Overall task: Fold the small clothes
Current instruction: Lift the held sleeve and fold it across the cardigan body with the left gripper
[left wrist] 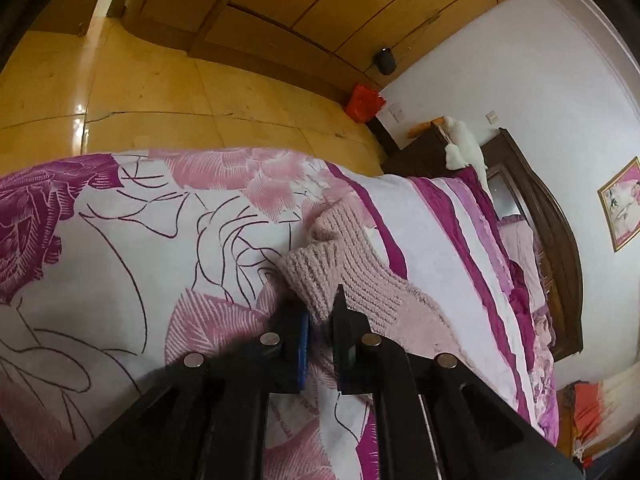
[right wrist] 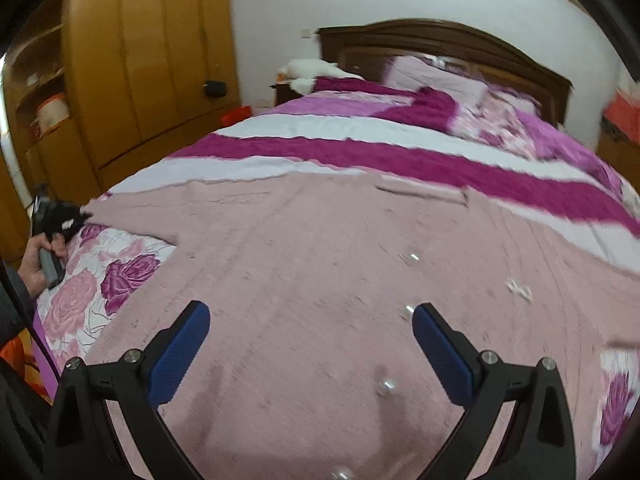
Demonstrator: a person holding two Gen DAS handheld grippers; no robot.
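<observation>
Sweater cuff [left wrist: 320, 276] between left claw [left wrist: 322, 312] pads.

No readable text, labels, brands, numbers or signs on any surface in either view

1. Sweater [right wrist: 320, 280]: pale dusty pink knit, ribbed at the cuff [left wrist: 320, 276], with small clear buttons [right wrist: 520, 290]
2. Bedspread [left wrist: 120, 240]: white ground with large roses in light pink and deep magenta, thin dark purple line drawing, then broad stripes of magenta, white and lilac
3. Pillow [right wrist: 436, 76]: pale lilac
4. Left gripper [left wrist: 320, 312]: black, with a blue pad on one finger
5. Right gripper [right wrist: 312, 344]: black fingers with blue textured pads [right wrist: 180, 356]
6. Wardrobe [right wrist: 152, 60]: honey-yellow wood
7. Floor [left wrist: 160, 92]: glossy yellow-tan tiles
8. Headboard [right wrist: 440, 40]: dark brown wood
9. Wall [left wrist: 520, 80]: white, with a gold-framed picture [left wrist: 622, 204] in pink tones
10. Bag [left wrist: 364, 102] by the wardrobe: bright red
</observation>
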